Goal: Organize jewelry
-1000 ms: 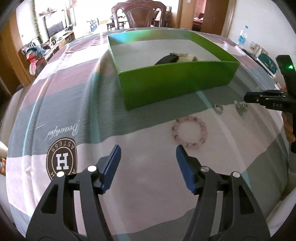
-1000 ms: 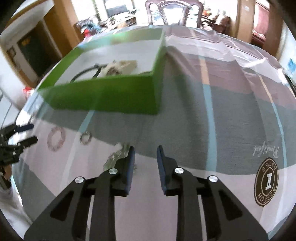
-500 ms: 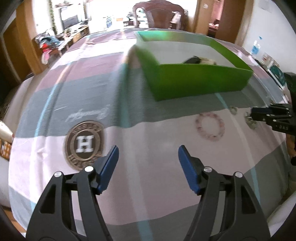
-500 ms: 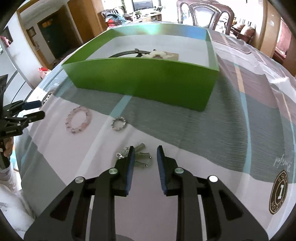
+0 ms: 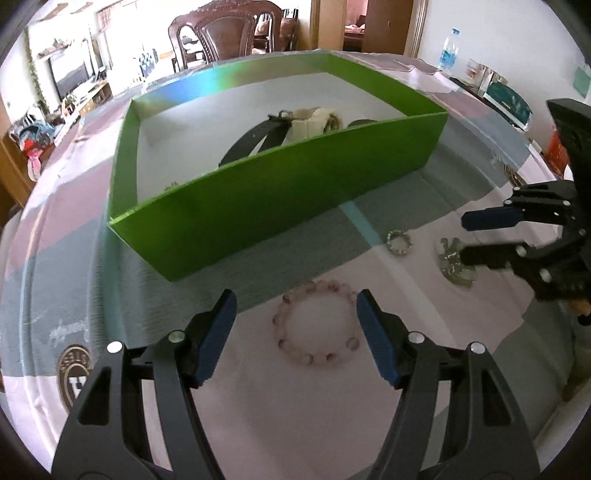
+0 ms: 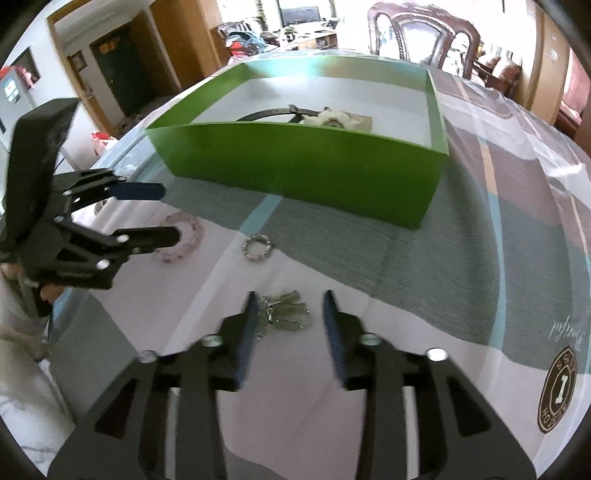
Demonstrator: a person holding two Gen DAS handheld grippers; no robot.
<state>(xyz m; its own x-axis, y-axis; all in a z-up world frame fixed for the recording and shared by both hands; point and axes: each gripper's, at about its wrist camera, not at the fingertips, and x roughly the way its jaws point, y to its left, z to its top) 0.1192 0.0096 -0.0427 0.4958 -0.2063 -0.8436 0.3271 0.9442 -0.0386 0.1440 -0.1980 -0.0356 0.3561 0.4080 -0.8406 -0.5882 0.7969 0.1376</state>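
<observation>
A pink bead bracelet (image 5: pixel 317 325) lies flat on the tablecloth, between the tips of my open left gripper (image 5: pixel 295 308), which does not touch it. A cluster of pale green earrings (image 6: pixel 286 312) lies between the fingers of my right gripper (image 6: pixel 290 308), whose jaws are opening and clear of it. A small silver ring (image 6: pixel 258 247) rests between the two pieces. Behind them stands a green box (image 5: pixel 280 192) with a white floor, holding a black strap and a cream piece (image 5: pixel 310 123). Each gripper shows in the other's view: the right gripper (image 5: pixel 467 238) and the left gripper (image 6: pixel 168 212).
The tablecloth (image 6: pixel 461 236) has pink, grey and white bands with round brown logos (image 6: pixel 557 393). A carved wooden chair (image 5: pixel 225 33) stands beyond the table's far edge. A water bottle (image 5: pixel 447 48) and boxes sit at the far right.
My left gripper has swung right and now frames the pink bracelet. The right gripper's jaws have spread apart around the earrings. The green box looms closer in both views.
</observation>
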